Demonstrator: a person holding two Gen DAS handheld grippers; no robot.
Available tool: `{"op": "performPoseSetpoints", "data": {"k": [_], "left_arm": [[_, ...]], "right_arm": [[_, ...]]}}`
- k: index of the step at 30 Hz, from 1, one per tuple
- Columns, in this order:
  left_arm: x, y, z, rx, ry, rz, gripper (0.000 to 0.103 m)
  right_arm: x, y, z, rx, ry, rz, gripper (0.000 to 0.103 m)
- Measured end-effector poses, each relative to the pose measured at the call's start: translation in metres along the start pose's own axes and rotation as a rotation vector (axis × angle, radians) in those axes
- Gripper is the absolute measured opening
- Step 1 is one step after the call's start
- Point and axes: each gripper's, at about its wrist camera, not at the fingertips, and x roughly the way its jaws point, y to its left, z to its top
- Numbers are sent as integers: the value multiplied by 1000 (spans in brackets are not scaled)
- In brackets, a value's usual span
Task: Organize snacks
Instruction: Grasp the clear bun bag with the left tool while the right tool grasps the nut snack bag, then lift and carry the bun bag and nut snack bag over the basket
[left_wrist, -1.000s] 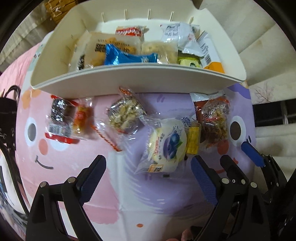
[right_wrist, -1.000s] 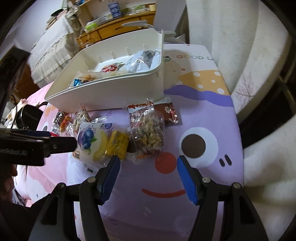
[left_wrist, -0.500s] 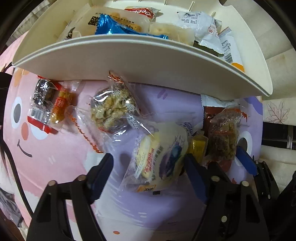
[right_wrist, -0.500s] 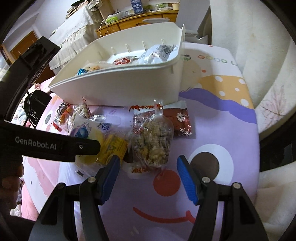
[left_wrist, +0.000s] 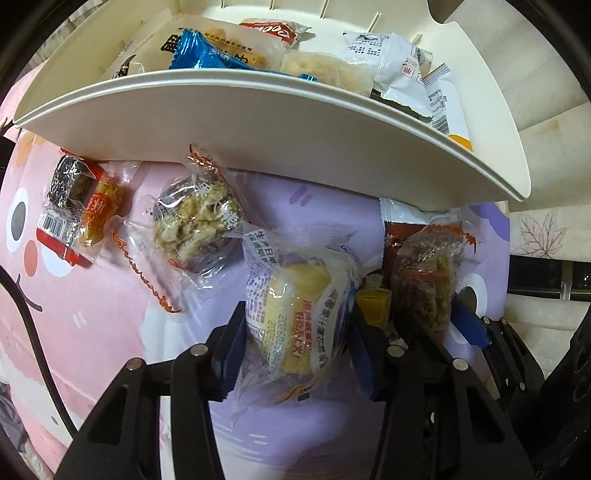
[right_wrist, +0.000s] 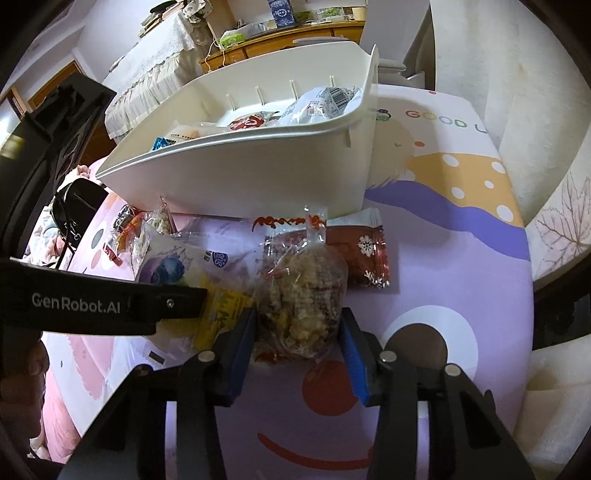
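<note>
My left gripper (left_wrist: 293, 347) is shut on a clear-wrapped blueberry cake (left_wrist: 299, 317), tilted up off the mat. My right gripper (right_wrist: 297, 350) is shut on a clear bag of brown nut brittle (right_wrist: 301, 295), which also shows in the left wrist view (left_wrist: 424, 280). A white bin (left_wrist: 258, 125) stands just behind and holds several wrapped snacks; it also shows in the right wrist view (right_wrist: 258, 173). A yellow packet (right_wrist: 221, 314) lies between the two held snacks.
On the pink and purple cartoon mat (right_wrist: 461, 295) lie a pale nut cluster bag (left_wrist: 195, 221), a silver and red snack (left_wrist: 70, 206), and a dark red snowflake packet (right_wrist: 362, 254). A black bag strap (right_wrist: 74, 206) sits at the left edge.
Both grippers moved forward and closed. The left one took hold of the blueberry cake and tipped it up; the right one closed on the brittle bag.
</note>
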Motion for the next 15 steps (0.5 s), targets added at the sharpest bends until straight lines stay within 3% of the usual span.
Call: {"op": "performPoseSetpoints", "data": {"k": [15], "left_arm": [[-40,-4,-15,31,-29,-21,41]], "right_arm": [[-24,-4,1,21,-28,2,44]]}}
